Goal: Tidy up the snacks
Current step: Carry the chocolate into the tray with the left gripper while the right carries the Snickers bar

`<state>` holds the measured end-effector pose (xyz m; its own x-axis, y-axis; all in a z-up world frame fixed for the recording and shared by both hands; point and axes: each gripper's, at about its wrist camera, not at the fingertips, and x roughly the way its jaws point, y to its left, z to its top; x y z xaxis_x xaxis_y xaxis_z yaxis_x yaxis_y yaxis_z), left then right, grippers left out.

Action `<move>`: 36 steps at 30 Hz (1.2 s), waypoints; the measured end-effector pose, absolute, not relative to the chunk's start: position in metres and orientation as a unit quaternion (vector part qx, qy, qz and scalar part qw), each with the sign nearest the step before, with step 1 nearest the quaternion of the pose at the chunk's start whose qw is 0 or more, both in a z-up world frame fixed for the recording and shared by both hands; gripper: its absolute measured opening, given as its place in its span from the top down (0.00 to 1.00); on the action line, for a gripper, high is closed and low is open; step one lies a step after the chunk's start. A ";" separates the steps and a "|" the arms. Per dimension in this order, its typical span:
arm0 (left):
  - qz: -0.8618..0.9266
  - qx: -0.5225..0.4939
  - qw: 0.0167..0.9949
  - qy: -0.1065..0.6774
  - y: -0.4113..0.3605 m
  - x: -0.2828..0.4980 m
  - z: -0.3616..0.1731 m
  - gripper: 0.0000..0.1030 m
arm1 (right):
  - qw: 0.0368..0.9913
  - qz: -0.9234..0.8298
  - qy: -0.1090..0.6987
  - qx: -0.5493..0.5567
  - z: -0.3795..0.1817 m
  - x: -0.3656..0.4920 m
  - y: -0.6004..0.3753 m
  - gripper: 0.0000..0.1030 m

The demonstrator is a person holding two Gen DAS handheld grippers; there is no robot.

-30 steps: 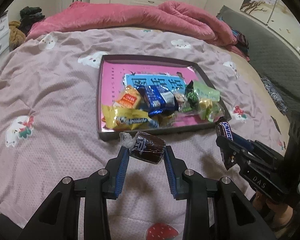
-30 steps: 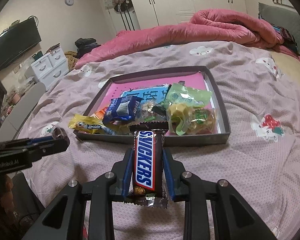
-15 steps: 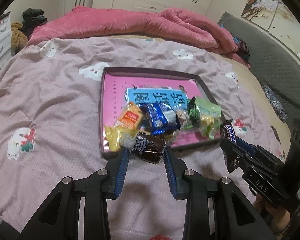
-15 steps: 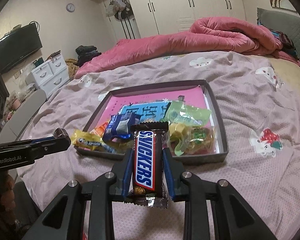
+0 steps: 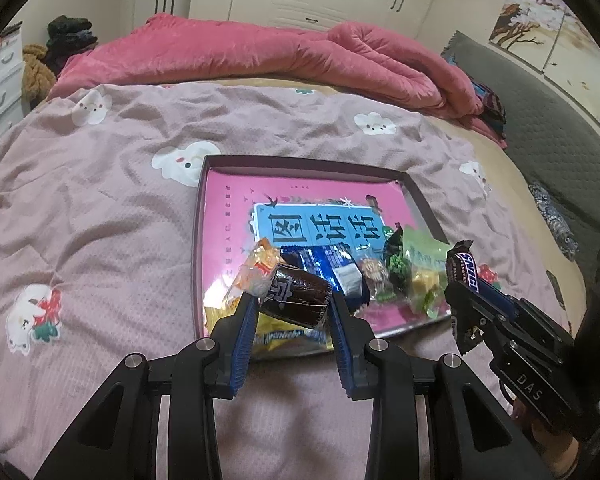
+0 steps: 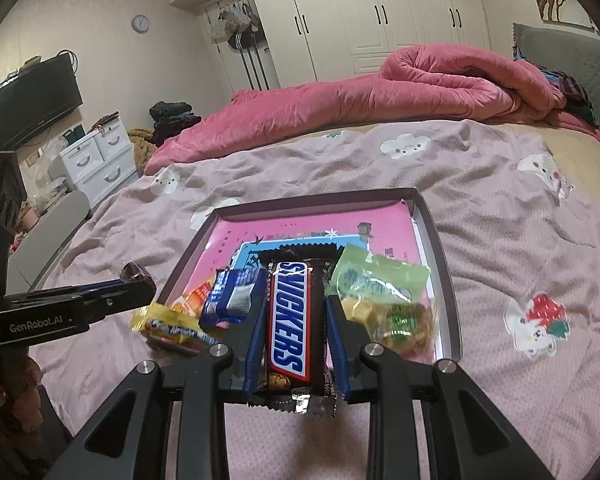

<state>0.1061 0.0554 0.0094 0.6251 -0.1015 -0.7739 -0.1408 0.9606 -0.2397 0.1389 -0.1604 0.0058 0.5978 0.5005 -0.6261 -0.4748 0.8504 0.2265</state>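
Observation:
My left gripper (image 5: 294,300) is shut on a dark brown wrapped snack (image 5: 296,298), held above the near edge of the shallow pink-lined tray (image 5: 300,166). In the right wrist view my right gripper (image 6: 292,312) is shut on a Snickers bar (image 6: 291,316), lengthwise between the blue pads, over the tray's (image 6: 432,224) near side. In the tray lie a blue packet (image 6: 236,294), a yellow packet (image 6: 172,326), an orange packet (image 6: 194,300) and green bags (image 6: 380,280). The right gripper (image 5: 466,300) with the Snickers bar (image 5: 464,268) shows at the right of the left wrist view.
The tray rests on a bed with a pinkish sheet (image 5: 92,208) printed with cartoon animals. A rolled pink duvet (image 6: 380,92) lies along the far side. A grey headboard (image 5: 540,120), white drawers (image 6: 96,160) and a TV (image 6: 32,100) stand around the bed.
Both grippers have moved forward with their snacks, from in front of the tray to over its near edge. The grips are unchanged.

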 end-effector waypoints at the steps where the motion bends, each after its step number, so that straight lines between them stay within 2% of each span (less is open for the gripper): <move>1: 0.012 -0.140 0.891 0.433 0.056 0.109 0.008 0.64 | 0.894 0.273 0.355 0.019 0.006 0.141 -0.160 0.71; 36: 0.008 -0.141 0.867 0.477 0.060 0.149 -0.036 0.64 | 0.888 0.269 0.374 0.011 -0.007 0.179 -0.126 0.71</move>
